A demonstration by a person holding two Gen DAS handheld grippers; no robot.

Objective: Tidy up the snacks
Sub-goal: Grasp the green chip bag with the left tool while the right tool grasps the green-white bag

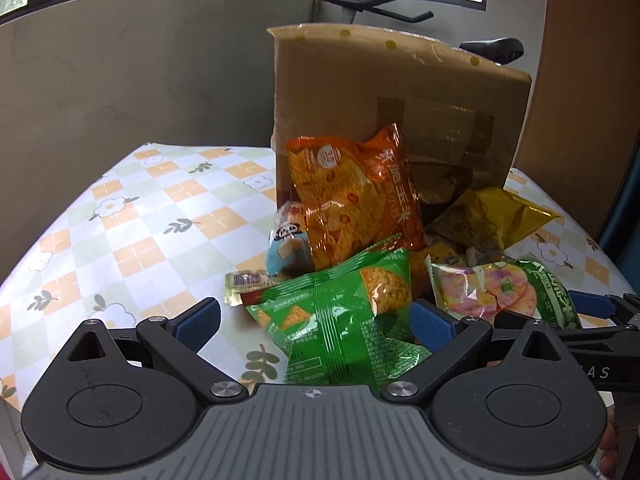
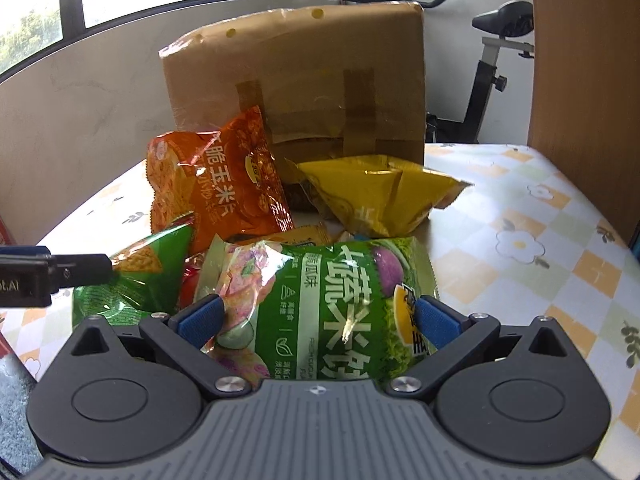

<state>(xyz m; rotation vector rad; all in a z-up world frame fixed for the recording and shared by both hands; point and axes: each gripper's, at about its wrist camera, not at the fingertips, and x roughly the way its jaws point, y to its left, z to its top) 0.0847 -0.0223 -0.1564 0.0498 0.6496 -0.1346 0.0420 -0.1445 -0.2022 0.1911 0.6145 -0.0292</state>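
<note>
Both jaws stand open: the green cracker bag (image 2: 320, 312) lies crosswise between the right gripper (image 2: 318, 320), seemingly untouched; the left gripper (image 1: 316, 320) straddles the green chip bag (image 1: 336, 320).

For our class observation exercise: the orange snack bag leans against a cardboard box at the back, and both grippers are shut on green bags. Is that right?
Not quite. Both wrist views show the left gripper and right gripper open, each straddling a green bag without clamping. The orange snack bag does lean against the cardboard box.

Home room: exercise bike (image 2: 490, 52), floral tablecloth (image 1: 132, 216)
</note>
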